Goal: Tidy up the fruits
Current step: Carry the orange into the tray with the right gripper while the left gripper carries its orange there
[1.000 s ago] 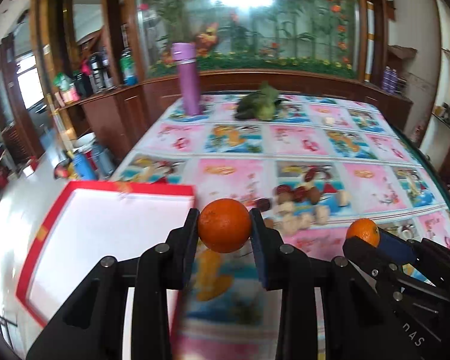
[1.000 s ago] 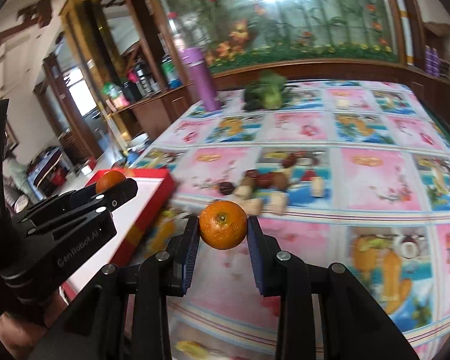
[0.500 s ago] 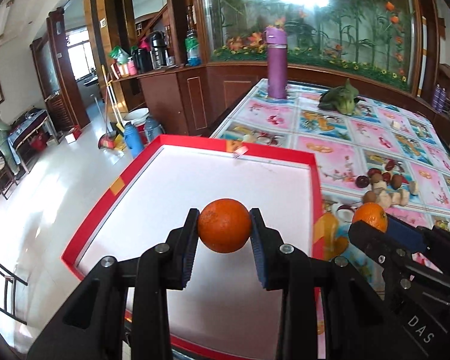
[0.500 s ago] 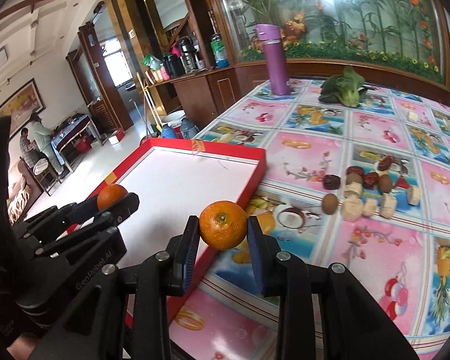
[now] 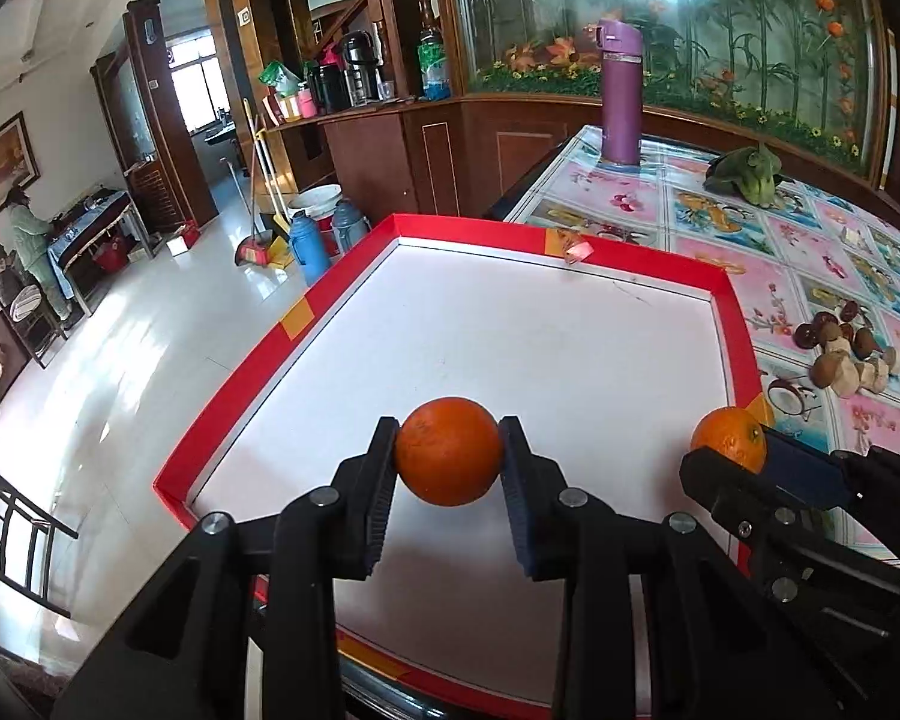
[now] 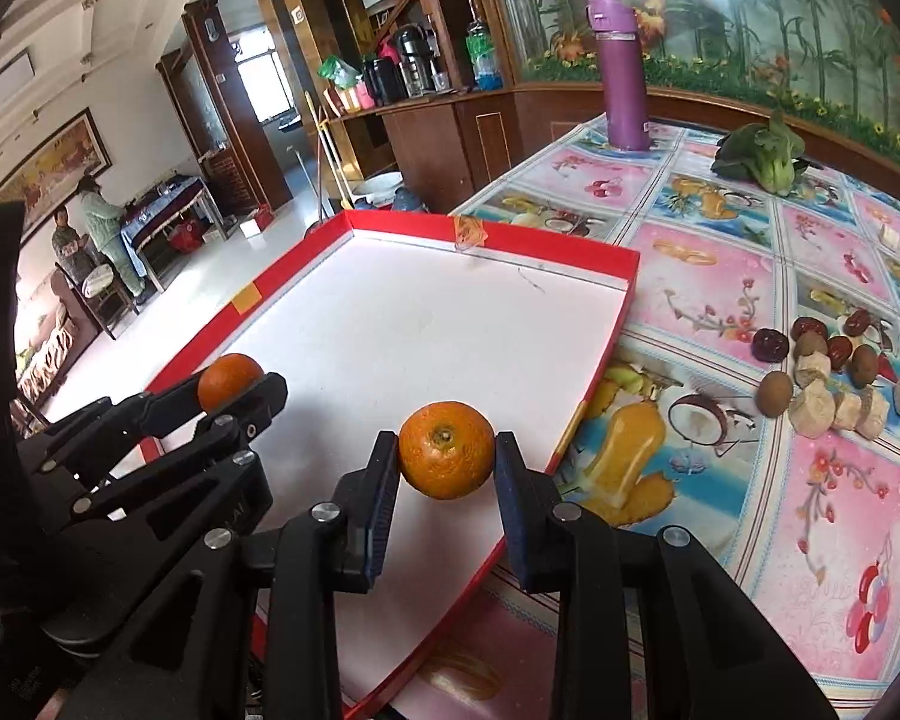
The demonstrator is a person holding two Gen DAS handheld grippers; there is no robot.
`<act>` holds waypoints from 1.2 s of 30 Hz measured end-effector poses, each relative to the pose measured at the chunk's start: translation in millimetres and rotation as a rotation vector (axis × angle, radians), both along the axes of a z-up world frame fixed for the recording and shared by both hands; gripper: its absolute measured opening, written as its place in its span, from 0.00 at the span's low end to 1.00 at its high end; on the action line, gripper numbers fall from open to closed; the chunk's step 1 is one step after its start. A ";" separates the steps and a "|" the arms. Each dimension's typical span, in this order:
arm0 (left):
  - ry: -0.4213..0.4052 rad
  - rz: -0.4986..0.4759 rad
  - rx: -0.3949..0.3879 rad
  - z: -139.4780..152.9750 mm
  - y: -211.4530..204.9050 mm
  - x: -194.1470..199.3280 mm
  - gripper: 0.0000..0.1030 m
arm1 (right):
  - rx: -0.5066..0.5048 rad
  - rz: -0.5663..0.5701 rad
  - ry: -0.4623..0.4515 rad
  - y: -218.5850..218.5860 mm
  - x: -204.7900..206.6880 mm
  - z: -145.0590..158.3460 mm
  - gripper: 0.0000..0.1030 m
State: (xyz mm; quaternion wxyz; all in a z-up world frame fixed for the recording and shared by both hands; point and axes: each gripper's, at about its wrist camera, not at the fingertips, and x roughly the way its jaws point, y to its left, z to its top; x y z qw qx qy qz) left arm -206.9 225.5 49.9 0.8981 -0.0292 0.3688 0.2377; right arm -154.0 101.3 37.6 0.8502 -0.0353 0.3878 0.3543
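Two oranges (image 5: 448, 451) (image 6: 446, 449) held above red-rimmed tray (image 5: 306, 309).

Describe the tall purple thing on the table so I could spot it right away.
Look along the table with the fruit-picture cloth to its far end, by the wooden ledge under the flower mural. The purple flask stands upright there, left of the leafy green vegetable; it is the only tall, upright thing on the table.

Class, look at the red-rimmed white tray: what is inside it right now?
The red-rimmed white tray shows only bare white floor; nothing rests inside. Both oranges hang clamped above it. Its near corner is hidden behind the left gripper.
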 end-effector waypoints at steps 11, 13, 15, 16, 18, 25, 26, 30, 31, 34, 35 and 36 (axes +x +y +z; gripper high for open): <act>0.051 0.031 -0.009 -17.8 16.9 1.0 0.34 | -0.058 0.022 -0.020 15.1 -5.5 -8.6 0.30; 0.056 0.034 -0.009 -20.2 18.4 0.7 0.34 | -0.071 0.022 -0.024 17.0 -4.9 -10.7 0.30; 0.054 0.034 -0.002 -20.2 18.2 0.4 0.35 | -0.094 0.017 -0.041 19.4 -3.8 -11.0 0.30; 0.057 0.036 0.003 -20.5 18.3 0.6 0.35 | -0.101 0.017 -0.041 20.3 -3.0 -11.6 0.31; 0.051 0.034 0.008 -20.5 17.9 0.9 0.35 | -0.142 0.015 -0.048 24.6 -1.0 -14.6 0.31; 0.070 0.060 0.049 -21.2 17.4 0.7 0.53 | -0.227 0.025 -0.073 30.5 -2.7 -18.0 0.32; 0.071 0.063 0.051 -21.3 17.9 -0.3 0.59 | -0.231 0.024 -0.076 30.5 -3.3 -17.5 0.32; 0.073 0.069 0.059 -21.1 20.1 -3.5 0.64 | -0.258 0.033 -0.078 30.1 -8.2 -16.5 0.32; 0.073 0.070 0.062 -21.3 20.4 -4.7 0.64 | -0.272 0.038 -0.085 30.2 -11.0 -16.1 0.33; 0.076 0.074 0.067 -21.7 19.9 -6.5 0.65 | -0.301 0.052 -0.100 31.0 -18.8 -15.6 0.34; 0.076 0.076 0.068 -21.5 20.2 -7.7 0.65 | -0.305 0.055 -0.104 30.4 -21.5 -15.3 0.34; 0.074 0.076 0.068 -21.3 20.8 -9.2 0.66 | -0.307 0.059 -0.106 30.5 -23.7 -15.3 0.34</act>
